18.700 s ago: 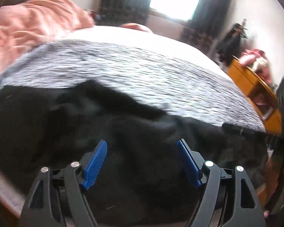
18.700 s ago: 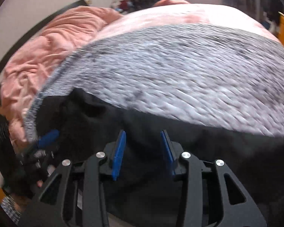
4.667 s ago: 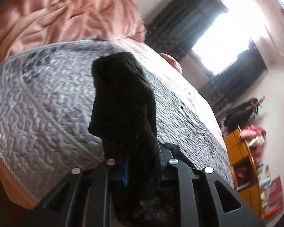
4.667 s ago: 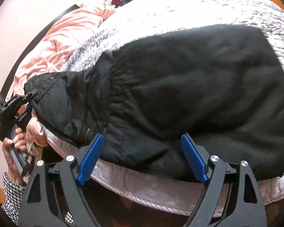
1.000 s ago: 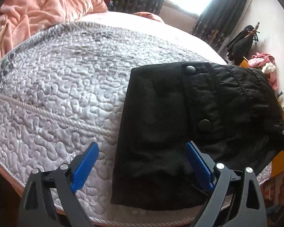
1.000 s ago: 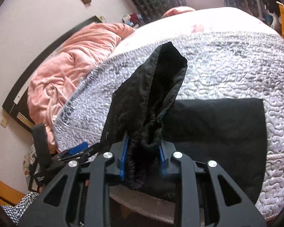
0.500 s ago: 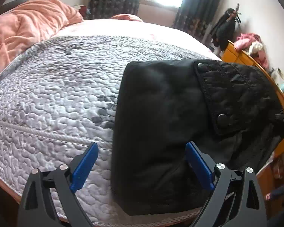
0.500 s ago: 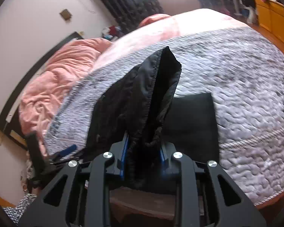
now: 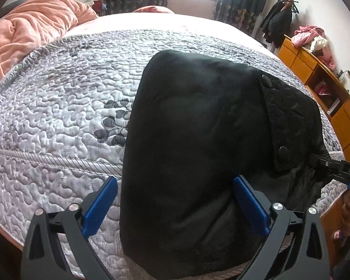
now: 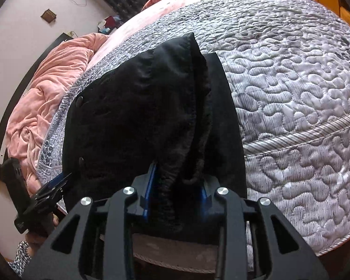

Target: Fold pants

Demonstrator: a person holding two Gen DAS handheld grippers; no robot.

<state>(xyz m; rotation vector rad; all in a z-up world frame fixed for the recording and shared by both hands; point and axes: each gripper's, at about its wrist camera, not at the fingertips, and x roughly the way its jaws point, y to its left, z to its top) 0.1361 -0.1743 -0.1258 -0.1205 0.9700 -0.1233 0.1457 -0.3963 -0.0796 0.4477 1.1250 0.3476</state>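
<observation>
My right gripper (image 10: pixel 175 196) clamps the waistband of the black pants (image 9: pixel 198 140) at the bed's (image 9: pixel 58 107) near edge; my left gripper (image 9: pixel 175 203) gapes wide above them.

Left claw (image 9: pixel 175 206) spread wide; right claw (image 10: pixel 175 194) clamped.

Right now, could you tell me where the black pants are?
The black pants lie folded at the near edge of the grey quilted bedspread. The right gripper pinches their waistband end; the open left gripper hovers above them.
</observation>
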